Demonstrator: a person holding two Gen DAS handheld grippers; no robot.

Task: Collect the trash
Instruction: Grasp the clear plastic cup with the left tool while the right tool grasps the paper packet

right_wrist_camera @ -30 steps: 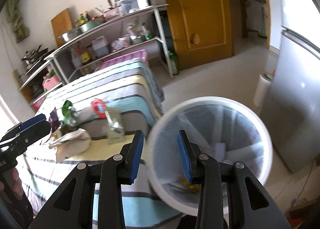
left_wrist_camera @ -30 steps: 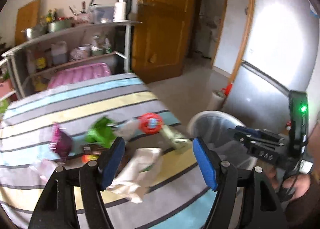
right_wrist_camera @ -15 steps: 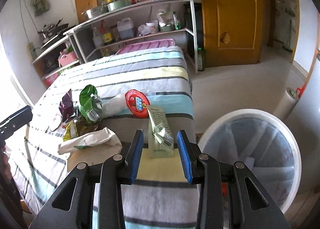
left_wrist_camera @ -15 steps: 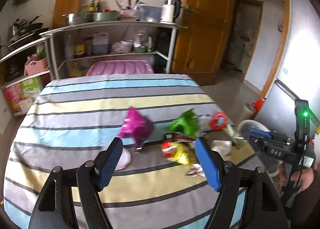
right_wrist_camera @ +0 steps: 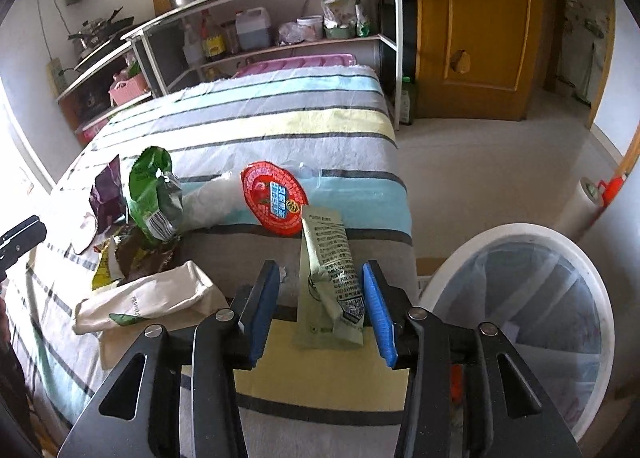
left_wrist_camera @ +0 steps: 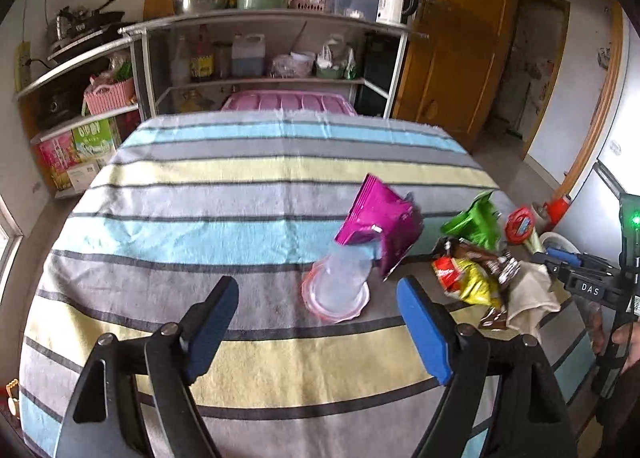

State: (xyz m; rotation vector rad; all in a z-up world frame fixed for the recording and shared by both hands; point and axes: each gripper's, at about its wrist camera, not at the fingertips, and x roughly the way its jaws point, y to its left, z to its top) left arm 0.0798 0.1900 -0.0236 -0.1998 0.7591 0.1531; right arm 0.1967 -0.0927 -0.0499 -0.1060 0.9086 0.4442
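Trash lies on a striped tablecloth. In the left wrist view my left gripper hangs over the cloth, jaws opening, nothing between them; just beyond lie a clear pink-rimmed plastic lid and a magenta foil packet. To the right are a green packet and a red-yellow wrapper. In the right wrist view my right gripper has jaws opening, and a pale green sachet lies between the pads, untouched. A red round lid, a green packet and a white paper bag lie nearby.
A white bin lined with a clear bag stands on the floor right of the table. Metal shelves with kitchenware line the back wall, a pink crate below. A wooden door stands at the back right. A grey fridge is at far right.
Both grippers swung left from the bin to over the table. The left now faces the plastic lid and magenta packet; the right has come down around the green sachet. Both jaws stand wider.
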